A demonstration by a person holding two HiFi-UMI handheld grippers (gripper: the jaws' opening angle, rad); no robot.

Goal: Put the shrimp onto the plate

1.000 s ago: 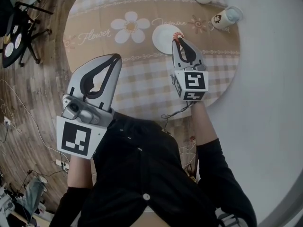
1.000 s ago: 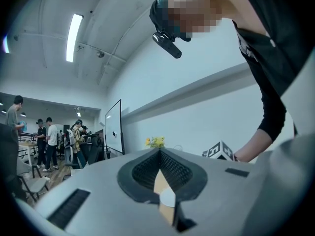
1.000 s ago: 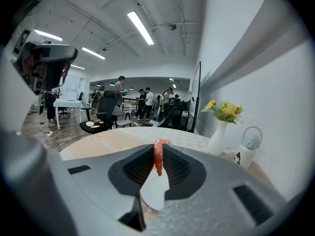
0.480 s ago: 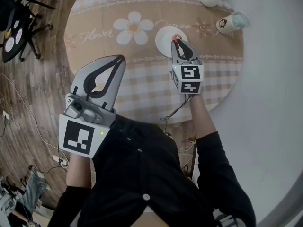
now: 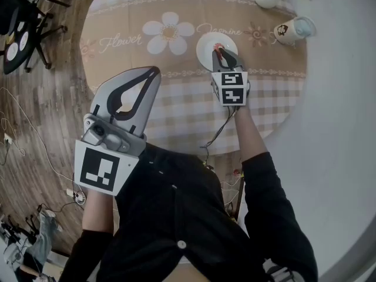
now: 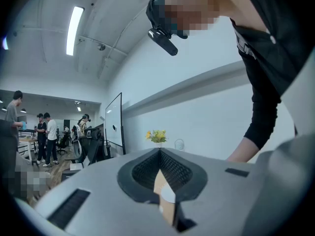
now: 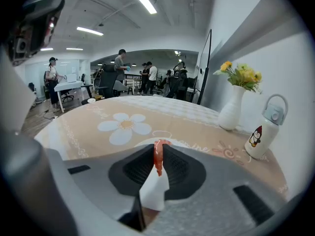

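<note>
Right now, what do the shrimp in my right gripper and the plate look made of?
Shrimp: probably a plastic or rubber model, glossy orange-red with a paler streak, pinched in the right gripper. Plate: plain white, smooth, ceramic or melamine; the look leaves that open.

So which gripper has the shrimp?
The right gripper: its jaws are shut on the orange shrimp, over the white plate. The left gripper is shut on nothing.
</note>
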